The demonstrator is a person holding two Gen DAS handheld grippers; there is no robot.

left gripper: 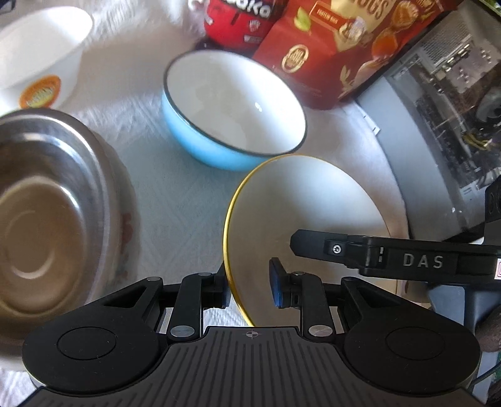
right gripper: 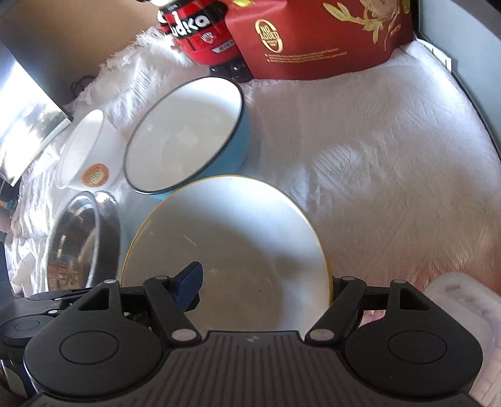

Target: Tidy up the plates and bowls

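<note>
White textured cloth (left gripper: 175,203) covers the surface in the left wrist view, with an open computer case (left gripper: 447,103) along its right edge. A red cereal box (left gripper: 325,53) and a red packet (left gripper: 238,22) stand at the far side. A blue bowl (left gripper: 231,109) sits in the middle, a white bowl (left gripper: 40,53) far left, a steel bowl (left gripper: 53,206) near left. The left gripper (left gripper: 250,289) straddles the left rim of a yellow-rimmed plate (left gripper: 313,213); its jaws stand slightly spread, one pad under the plate, one above and apart. The right gripper (left gripper: 391,256) reaches over the plate.

In the right wrist view the cloth (right gripper: 375,150) runs to a fringed far edge. The plate (right gripper: 238,244) lies just before the blue bowl (right gripper: 188,134), overlapping its near edge. The right gripper (right gripper: 266,291) has its jaws wide, one finger (right gripper: 188,288) over the plate, the other outside its right rim; whether they press cannot be told. The white bowl (right gripper: 90,153) and steel bowl (right gripper: 81,241) are left.
</note>
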